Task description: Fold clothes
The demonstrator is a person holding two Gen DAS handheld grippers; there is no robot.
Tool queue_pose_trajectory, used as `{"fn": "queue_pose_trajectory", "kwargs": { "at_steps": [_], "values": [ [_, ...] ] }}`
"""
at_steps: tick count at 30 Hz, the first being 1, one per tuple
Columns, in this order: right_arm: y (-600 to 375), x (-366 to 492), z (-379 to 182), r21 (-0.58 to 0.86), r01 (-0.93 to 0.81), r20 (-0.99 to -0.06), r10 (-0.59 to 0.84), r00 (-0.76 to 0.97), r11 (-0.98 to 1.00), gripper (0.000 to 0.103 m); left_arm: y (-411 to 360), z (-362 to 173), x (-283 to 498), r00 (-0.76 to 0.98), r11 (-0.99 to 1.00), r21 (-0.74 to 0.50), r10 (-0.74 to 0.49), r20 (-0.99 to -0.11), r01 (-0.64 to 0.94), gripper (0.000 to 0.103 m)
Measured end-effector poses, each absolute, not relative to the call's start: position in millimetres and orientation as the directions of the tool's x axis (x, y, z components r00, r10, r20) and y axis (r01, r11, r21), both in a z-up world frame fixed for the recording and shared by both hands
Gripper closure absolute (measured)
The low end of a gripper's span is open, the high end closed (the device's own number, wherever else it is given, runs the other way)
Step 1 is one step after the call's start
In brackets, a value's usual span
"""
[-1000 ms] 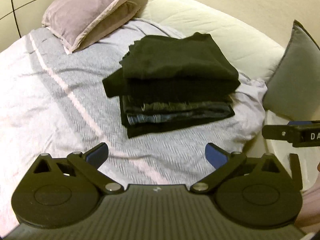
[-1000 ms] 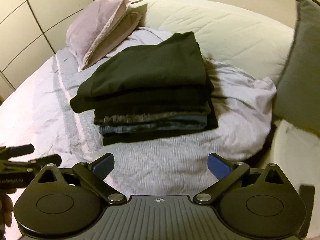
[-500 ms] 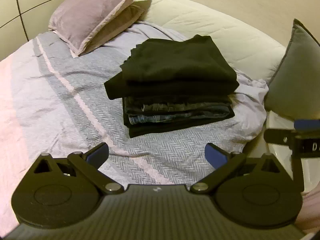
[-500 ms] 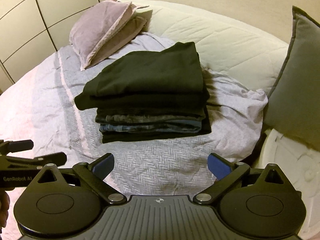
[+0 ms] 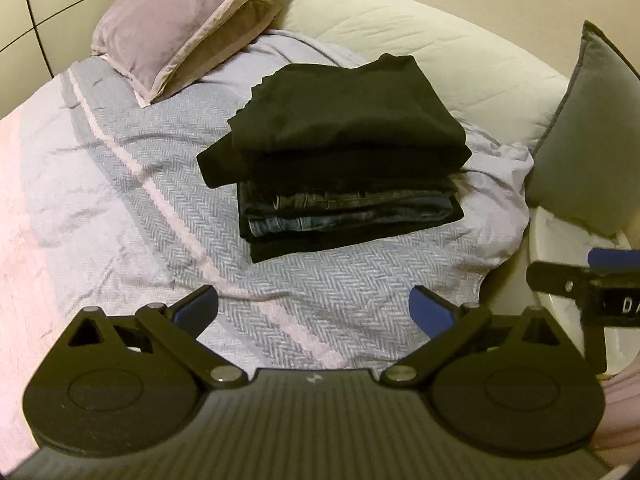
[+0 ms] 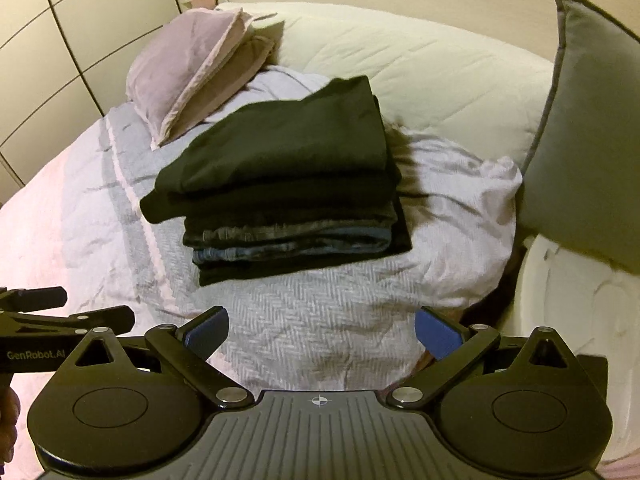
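Observation:
A stack of folded clothes [image 5: 344,152] lies on the bed, black garments on top and jeans below; it also shows in the right wrist view [image 6: 280,188]. My left gripper [image 5: 314,312] is open and empty, held over the bedspread in front of the stack. My right gripper [image 6: 322,334] is open and empty, also short of the stack. The right gripper's side shows at the right edge of the left wrist view [image 5: 588,292]. The left gripper's side shows at the left edge of the right wrist view [image 6: 60,320].
The grey herringbone bedspread [image 5: 120,184] covers the bed. A pink pillow [image 5: 176,24] lies at the back left. A cream padded headboard [image 5: 420,40] curves behind the stack. A grey cushion [image 5: 588,136] stands at the right. Wardrobe doors [image 6: 60,40] are at the left.
Both grippers have drawn back a little from the stack and stayed open. The stack has not moved.

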State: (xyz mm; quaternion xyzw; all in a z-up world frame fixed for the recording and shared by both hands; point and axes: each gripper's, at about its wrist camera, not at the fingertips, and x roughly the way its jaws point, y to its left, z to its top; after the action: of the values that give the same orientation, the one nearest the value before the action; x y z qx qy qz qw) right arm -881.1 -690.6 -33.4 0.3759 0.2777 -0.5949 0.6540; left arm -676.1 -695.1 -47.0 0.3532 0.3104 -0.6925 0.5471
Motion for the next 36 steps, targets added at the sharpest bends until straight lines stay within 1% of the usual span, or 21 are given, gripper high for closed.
{"fn": "queue_pose_trajectory", "kwargs": {
  "at_steps": [12,16,36],
  "values": [
    [-690,-874,-33,0.149,0.989,-0.813,-0.565,0.138,0.028,0.001,-693,-47,-674,-0.130,-0.194,-0.026,-0.545,-0.828,0.981,0.003],
    [-691,-871,-31,0.137,0.990,-0.812,-0.569,0.129,0.029,0.001,-692,-48,-677,-0.122,-0.214,-0.002,-0.549,-0.827,0.977,0.003],
    [-696,-862,-31,0.104,0.994,-0.820,-0.564,0.100,0.024,0.001,-697,-51,-674,-0.130,-0.226,-0.003,-0.548,-0.827,0.974,0.003]
  ]
}}
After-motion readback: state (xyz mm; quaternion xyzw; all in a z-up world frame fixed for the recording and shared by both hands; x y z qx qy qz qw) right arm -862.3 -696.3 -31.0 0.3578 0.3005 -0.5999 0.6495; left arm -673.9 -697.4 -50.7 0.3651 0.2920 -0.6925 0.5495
